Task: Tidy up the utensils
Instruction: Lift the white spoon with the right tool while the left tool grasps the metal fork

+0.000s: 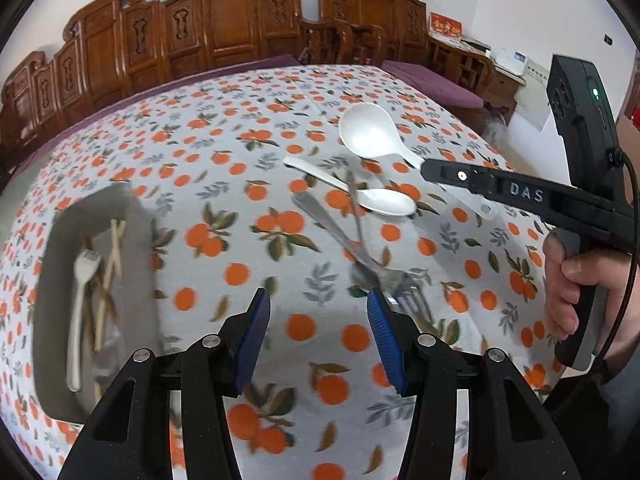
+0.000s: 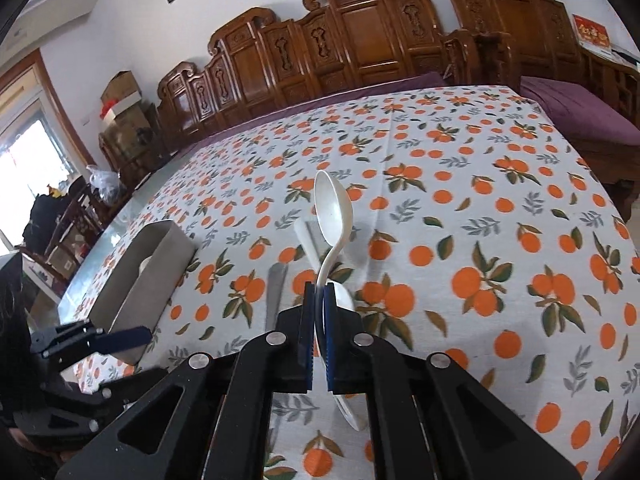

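Carved wooden chairs line the far side of a surface (image 1: 224, 208) covered in an orange-print cloth.

From the left wrist view, the left claw (image 1: 318, 336) hangs over the cloth with its blue pads spread wide and nothing between them. Left of it sits a grey tray (image 1: 136, 216) holding a white fork (image 1: 80, 300) and some chopsticks (image 1: 110, 276), contents only this view shows. Ahead and to the right lie a small white spoon (image 1: 360, 192) and blurred metal cutlery (image 1: 360, 256), which cross one another. Further right, the right claw (image 1: 430, 168) comes in from the side, clamped on the handle of a large white spoon (image 1: 370, 132) whose bowl faces up; a hand (image 1: 568, 280) grips its body.

From the right wrist view, the right claw (image 2: 319, 292) is closed tight on the large white spoon (image 2: 332, 212), pinching the handle partway along, so the bowl rises ahead and the handle end pokes out below. The spoon looks smooth, glossy and curved. Behind it lie the small white spoon (image 2: 306, 240) and a metal handle (image 2: 276, 284). To the left stands the grey tray (image 2: 148, 276), seen mostly from the side, with the left claw (image 2: 124, 336) beside its near end.
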Demonstrator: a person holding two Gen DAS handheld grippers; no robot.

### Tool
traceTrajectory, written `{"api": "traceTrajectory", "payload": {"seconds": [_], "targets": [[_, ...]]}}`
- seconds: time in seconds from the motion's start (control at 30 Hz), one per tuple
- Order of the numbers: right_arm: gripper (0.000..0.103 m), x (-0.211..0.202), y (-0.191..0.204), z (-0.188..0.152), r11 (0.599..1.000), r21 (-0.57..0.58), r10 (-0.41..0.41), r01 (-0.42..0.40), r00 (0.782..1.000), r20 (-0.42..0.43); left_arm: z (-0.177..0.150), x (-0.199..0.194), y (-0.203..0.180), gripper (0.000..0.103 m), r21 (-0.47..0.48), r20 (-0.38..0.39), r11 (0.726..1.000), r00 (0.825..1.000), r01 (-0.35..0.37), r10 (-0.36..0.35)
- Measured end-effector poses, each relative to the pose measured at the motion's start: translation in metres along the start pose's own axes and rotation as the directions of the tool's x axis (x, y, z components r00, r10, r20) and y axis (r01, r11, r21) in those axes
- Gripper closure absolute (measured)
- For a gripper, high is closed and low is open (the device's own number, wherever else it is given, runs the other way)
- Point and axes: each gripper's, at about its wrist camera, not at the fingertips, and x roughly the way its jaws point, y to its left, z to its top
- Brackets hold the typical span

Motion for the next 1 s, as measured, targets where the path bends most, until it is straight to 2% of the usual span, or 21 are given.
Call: {"api": "traceTrajectory", "payload": {"seconds": [0.37,0.7,0.8,0.83,0.9,0.97,1.0], "targets": [[0.098,-0.009,-0.022,-0.003,0.997,0.069,-0.024,0.023,1.0,0.012,0.0,0.03,-0.037,0.055,0.009,-0.055,0.999,0.998,0.044,-0.044],[0.098,-0.011,-0.023,-0.003,0.996,0.087,-0.016,0.015,1.0,0.018,-0.002,0.054,-0.048,0.056,-0.026,-0.101,0.999,0.994,0.048,-0.05],[0.098,-0.01,-0.022,-0.003,0.996,0.086,-0.012,0.01,1.0,0.017,-0.002,0.054,-0.048,0.063,-0.025,-0.099,0.998,0.994,0.049,-0.051],[0.098,-0.01,-0.022,-0.003,0.996,0.086,-0.012,0.01,1.0,0.016,-0.002,0.053,-0.048,0.071,-0.026,-0.099,0.998,0.993,0.057,-0.059],[0.098,-0.01,-0.02,-0.003,0.996,0.085,-0.008,0.007,1.0,0.016,-0.004,0.052,-0.047,0.078,-0.029,-0.107,0.997,0.992,0.071,-0.074],[0.098,-0.009,-0.019,-0.003,0.996,0.085,-0.007,0.006,1.0,0.015,-0.006,0.051,-0.045,0.099,-0.034,-0.122,0.997,0.99,0.073,-0.077],[0.098,-0.009,-0.018,-0.003,0.996,0.084,-0.005,0.004,1.0,0.015,-0.008,0.05,-0.042,0.101,-0.042,-0.127,0.996,0.988,0.081,-0.086]]}}
